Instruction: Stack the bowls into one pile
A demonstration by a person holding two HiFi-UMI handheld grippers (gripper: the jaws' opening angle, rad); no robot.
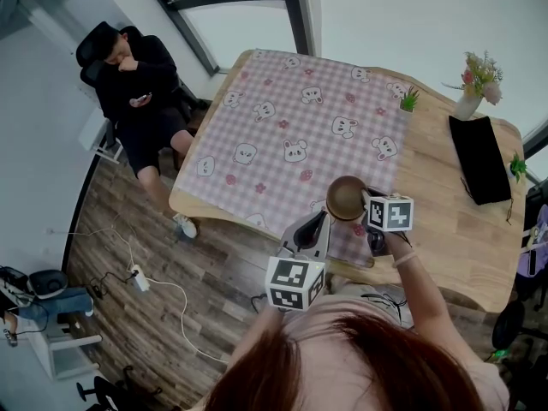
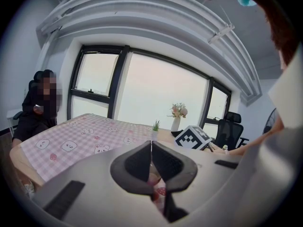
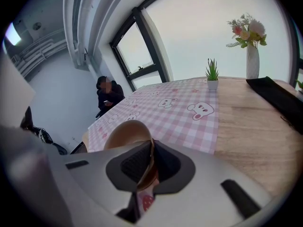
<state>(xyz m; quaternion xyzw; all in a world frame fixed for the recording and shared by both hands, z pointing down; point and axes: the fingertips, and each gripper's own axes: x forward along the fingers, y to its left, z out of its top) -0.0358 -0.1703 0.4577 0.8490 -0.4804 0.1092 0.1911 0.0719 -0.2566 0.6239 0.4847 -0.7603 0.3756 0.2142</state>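
I see one brown bowl (image 1: 346,197), held tilted just above the near edge of the pink checked cloth (image 1: 291,118). My right gripper (image 1: 365,199) is shut on its rim. In the right gripper view the tan bowl (image 3: 124,132) sits to the left of the jaws, and its wall is pinched between the pads of the right gripper (image 3: 151,150). My left gripper (image 1: 320,219) hovers just left of the bowl at the table's front edge. In its own view the left gripper (image 2: 151,148) has its pads touching, with nothing between them. No other bowl shows.
A vase of flowers (image 1: 469,101), a small potted plant (image 1: 408,101) and a flat black case (image 1: 479,157) stand on the bare wood at the right. A person (image 1: 137,84) sits in a chair beyond the table's far left corner. Cables lie on the floor.
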